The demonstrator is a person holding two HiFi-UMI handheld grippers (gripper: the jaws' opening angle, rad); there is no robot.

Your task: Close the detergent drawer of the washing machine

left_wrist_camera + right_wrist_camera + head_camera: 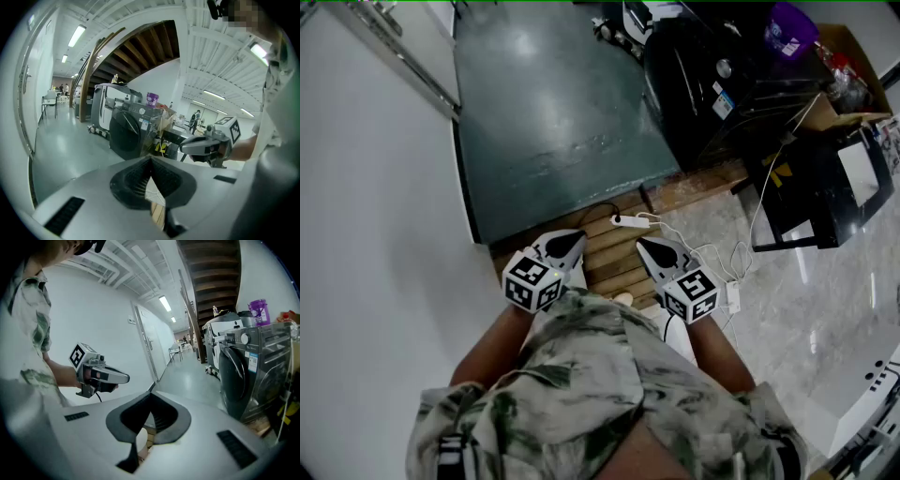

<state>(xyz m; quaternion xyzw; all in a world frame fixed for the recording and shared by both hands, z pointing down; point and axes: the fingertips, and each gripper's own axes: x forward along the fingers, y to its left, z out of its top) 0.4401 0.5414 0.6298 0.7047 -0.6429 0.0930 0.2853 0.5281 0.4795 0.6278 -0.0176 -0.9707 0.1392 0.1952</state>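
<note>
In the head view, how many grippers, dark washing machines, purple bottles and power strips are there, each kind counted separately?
grippers: 2 (left gripper, right gripper)
washing machine: 1
purple bottle: 1
power strip: 1
total: 5

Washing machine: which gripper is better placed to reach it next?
Right, probably. The washing machine stands ahead and to the right, nearer the right gripper than the left gripper. Both are shut and empty.
</note>
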